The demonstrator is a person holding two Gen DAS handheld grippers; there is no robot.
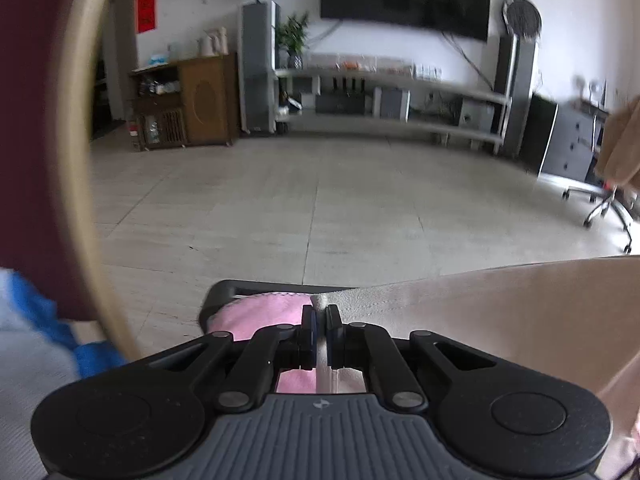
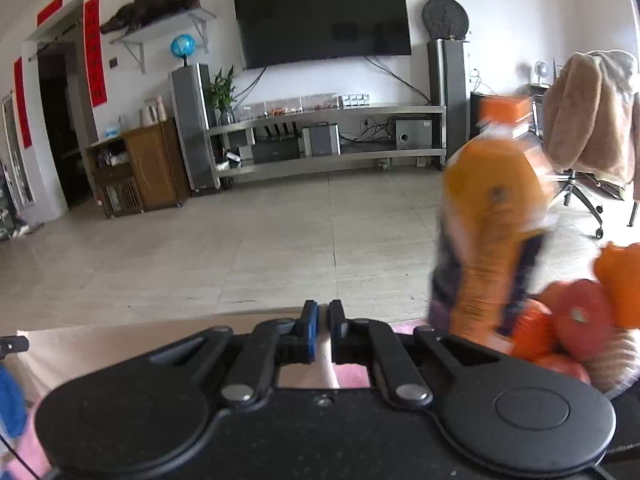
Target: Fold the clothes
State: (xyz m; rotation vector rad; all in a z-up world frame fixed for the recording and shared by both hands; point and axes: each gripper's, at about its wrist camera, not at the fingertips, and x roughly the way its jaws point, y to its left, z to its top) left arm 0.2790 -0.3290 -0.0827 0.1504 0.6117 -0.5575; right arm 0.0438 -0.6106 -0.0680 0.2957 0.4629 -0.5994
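Between the nearly closed jaws of the left gripper (image 1: 320, 317), pinched a beige garment (image 1: 500, 312); likewise clamped by the right gripper (image 2: 323, 322), cloth stretched leftward (image 2: 120, 340).

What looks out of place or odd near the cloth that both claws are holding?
A bottle of orange drink and a bag of oranges sit right beside the right claw, odd for folding. The beige cloth is pinched in the left claw too, over a pink cloth.
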